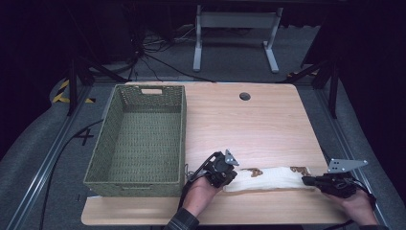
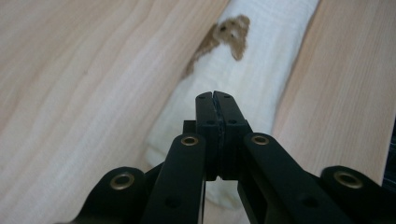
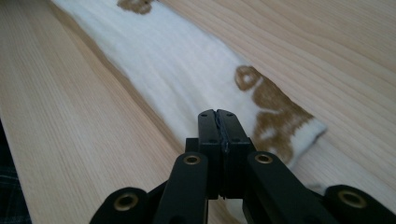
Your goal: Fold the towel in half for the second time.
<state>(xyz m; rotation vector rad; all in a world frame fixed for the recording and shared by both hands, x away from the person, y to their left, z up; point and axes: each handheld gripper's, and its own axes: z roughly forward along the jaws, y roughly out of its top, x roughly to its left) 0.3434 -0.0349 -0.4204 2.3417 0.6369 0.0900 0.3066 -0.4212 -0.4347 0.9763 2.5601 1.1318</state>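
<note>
High view: a white cloth (image 1: 270, 178) with brown markings lay folded into a long strip along the near edge of the wooden table (image 1: 258, 124), stretched between the two hands. The left gripper (image 1: 225, 178) sat at the strip's left end, the right gripper (image 1: 306, 180) at its right end, each held by a hand coming in from the bottom. A green woven basket (image 1: 139, 139) stood on the table's left side, just beside the left gripper, with the cloth outside it. Left gripper view: jaws were pressed together tip to tip over the near end of the cloth (image 2: 252, 70); whether a fold of fabric was pinched between them could not be told. A brown patch sat farther up the strip. Right gripper view: jaws were likewise closed flat against each other, above the end of the cloth (image 3: 187, 74) next to a brown pattern; any pinch there could not be made out either.
</note>
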